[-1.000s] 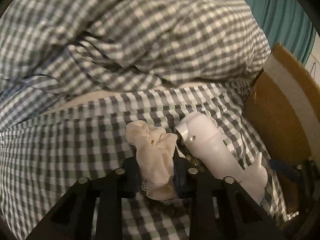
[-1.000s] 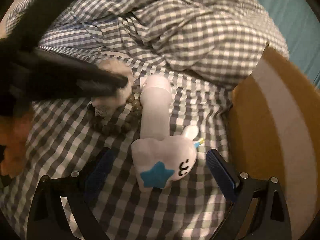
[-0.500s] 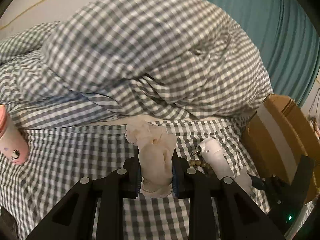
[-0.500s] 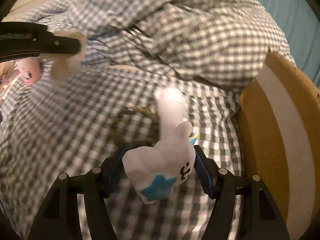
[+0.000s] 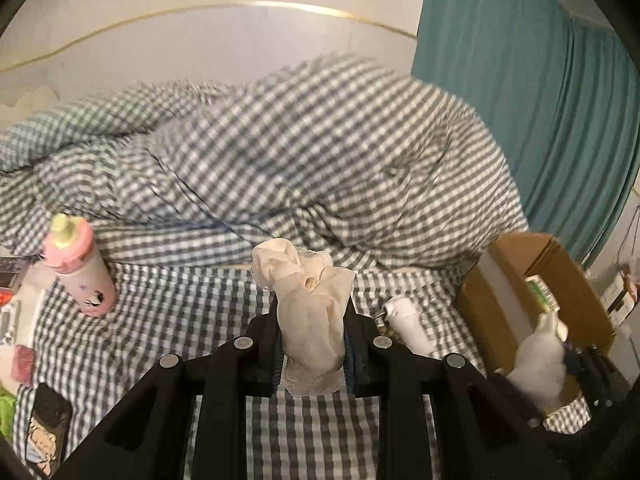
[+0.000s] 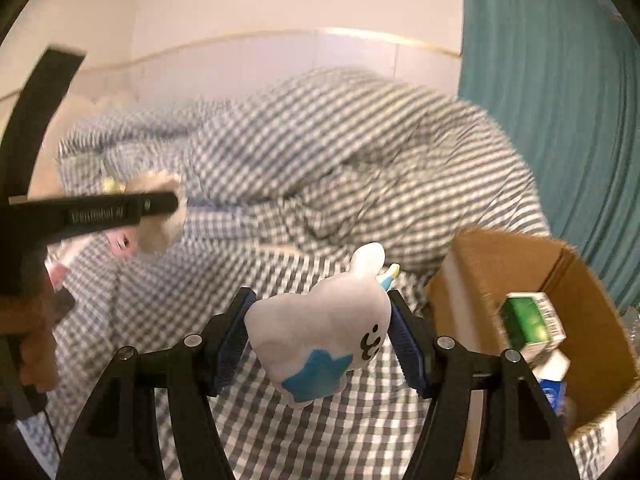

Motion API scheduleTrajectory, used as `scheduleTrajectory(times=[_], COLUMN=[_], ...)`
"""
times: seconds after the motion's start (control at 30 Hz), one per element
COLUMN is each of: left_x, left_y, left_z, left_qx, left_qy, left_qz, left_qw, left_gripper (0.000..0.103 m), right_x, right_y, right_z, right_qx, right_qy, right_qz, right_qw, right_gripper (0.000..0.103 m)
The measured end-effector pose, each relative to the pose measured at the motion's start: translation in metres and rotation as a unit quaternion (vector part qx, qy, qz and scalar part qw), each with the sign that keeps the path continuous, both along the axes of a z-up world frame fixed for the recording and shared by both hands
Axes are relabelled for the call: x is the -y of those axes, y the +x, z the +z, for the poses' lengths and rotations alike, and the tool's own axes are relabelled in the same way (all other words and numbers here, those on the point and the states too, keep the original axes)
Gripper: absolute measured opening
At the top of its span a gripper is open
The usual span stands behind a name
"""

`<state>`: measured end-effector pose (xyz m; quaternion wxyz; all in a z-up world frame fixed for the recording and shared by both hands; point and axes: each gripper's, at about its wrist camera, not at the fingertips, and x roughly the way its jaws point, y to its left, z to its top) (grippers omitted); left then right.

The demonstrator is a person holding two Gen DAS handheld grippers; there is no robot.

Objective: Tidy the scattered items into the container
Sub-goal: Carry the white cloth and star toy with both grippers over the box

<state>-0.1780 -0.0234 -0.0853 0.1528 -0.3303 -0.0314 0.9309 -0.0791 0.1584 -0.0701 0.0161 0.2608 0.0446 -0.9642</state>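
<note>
Dim, warm indoor light; the checked duvet [image 6: 320, 152] smears with motion blur (worst in the right wrist view), and fisheye corners beyond it darken.

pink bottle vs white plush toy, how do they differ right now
The pink bottle stands upright on the checked bedding, untouched; the white plush toy is lifted clear of it, clamped in the right tongs. The bottle is hard, pink, yellow-capped; the toy is soft, white, with a blue star. Neither is in the cardboard box yet.

Both tongs are held raised and tilted downward: the left tongs [image 5: 312, 340] are clamped narrow, the right tongs [image 6: 320, 336] clamped wider.
</note>
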Motion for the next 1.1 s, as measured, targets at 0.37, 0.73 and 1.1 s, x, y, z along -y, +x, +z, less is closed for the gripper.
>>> scheduleTrajectory(times=[0.37, 0.73, 1.1], left_x=[-0.037, -0.116, -0.186], left_y=[0.075, 0.116, 0.122], left_z=[0.071, 0.109, 0.106], left_qx=[-0.042, -0.077, -0.066], left_qy=[0.044, 0.048, 0.044], left_qz=[-0.046, -0.118, -0.168], left_qw=[0.9971, 0.9888, 0.9825], left_gripper=[0.024, 0.024, 0.024], right_x=[-0.052, -0.119, -0.176], right_y=[0.081, 0.122, 0.130], right_z=[0.079, 0.108, 0.106], right_qx=[-0.091, -0.119, -0.104], right_qy=[-0.005, 0.001, -0.009], right_qz=[-0.060, -0.132, -0.165], right_qw=[0.994, 0.984, 0.981], right_gripper=[0.065, 0.065, 0.065])
